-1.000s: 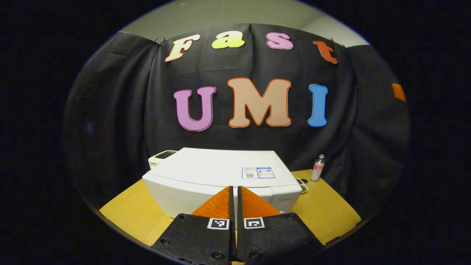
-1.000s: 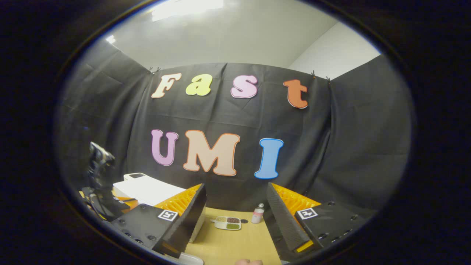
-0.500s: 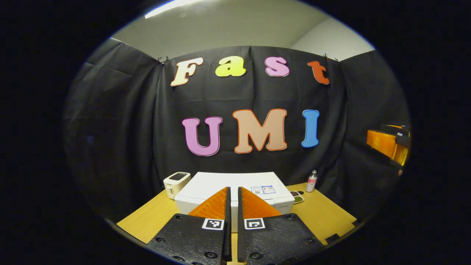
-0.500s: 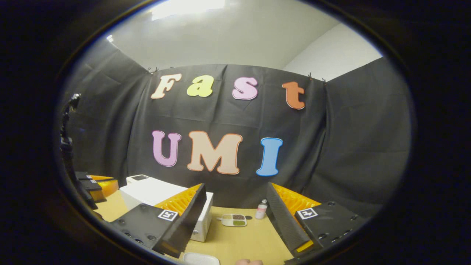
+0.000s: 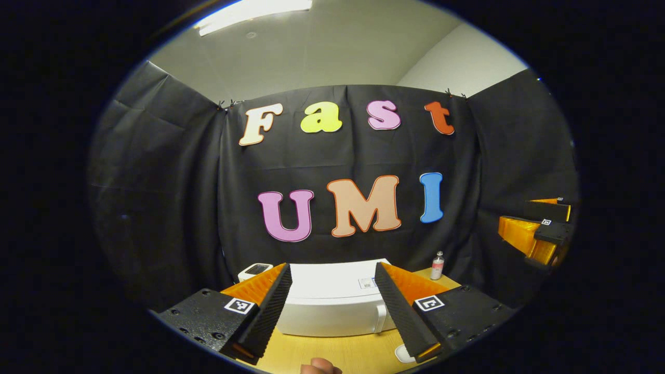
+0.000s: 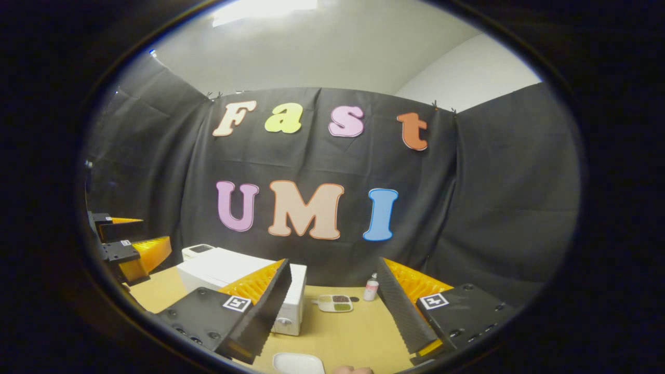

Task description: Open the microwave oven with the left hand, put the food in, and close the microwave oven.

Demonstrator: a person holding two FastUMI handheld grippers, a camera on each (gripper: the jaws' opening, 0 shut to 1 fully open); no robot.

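Overhead, a ceiling light [image 5: 254, 10] is glowing above the black cloth wall [image 6: 499, 208]. Both tongs are standing spread and gripping nothing: the left tongs [image 5: 332, 311] are facing the white microwave oven [image 5: 332, 306], which is sitting shut on the wooden tabletop [image 6: 353, 337]. Ahead of the right tongs [image 6: 332, 306], a food tray [image 6: 335, 303] is lying beside a small bottle [image 6: 371, 288], just right of the microwave.
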